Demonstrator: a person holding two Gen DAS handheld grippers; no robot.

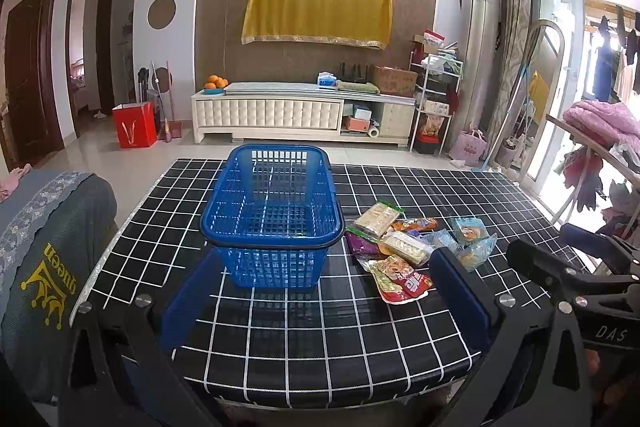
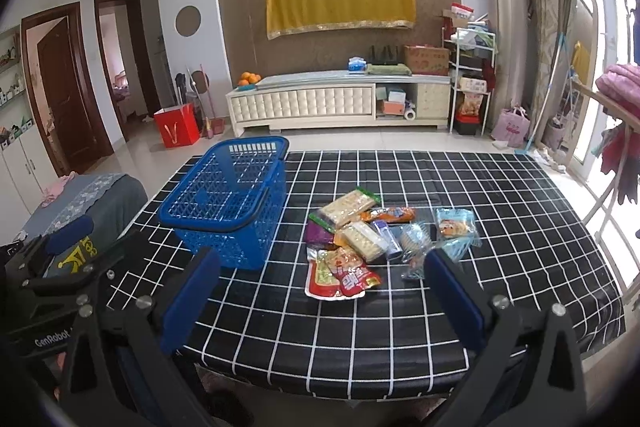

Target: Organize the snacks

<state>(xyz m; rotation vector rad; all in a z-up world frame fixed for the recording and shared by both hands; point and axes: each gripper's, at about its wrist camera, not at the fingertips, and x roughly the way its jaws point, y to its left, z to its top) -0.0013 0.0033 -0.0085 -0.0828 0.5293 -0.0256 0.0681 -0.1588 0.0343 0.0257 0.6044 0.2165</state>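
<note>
An empty blue plastic basket (image 1: 273, 211) (image 2: 232, 201) stands on the black checked tablecloth (image 1: 320, 327) (image 2: 500, 211). To its right lies a heap of several snack packets (image 1: 416, 245) (image 2: 372, 241): a red pouch (image 2: 340, 277) nearest me, cracker packs (image 2: 349, 207), clear blue-tinted wrappers (image 2: 456, 229). My left gripper (image 1: 324, 295) hovers open above the near table edge, facing the basket. My right gripper (image 2: 320, 295) is open too, held above the near edge in front of the heap. Neither holds anything. The right gripper (image 1: 568, 267) shows at the right of the left wrist view.
A grey-covered sofa arm (image 1: 44, 247) sits left of the table. Beyond the table are bare floor tiles, a white TV cabinet (image 1: 304, 115) under a yellow cloth, a red bag (image 1: 134, 125), and a drying rack with clothes (image 1: 600, 155) at the right.
</note>
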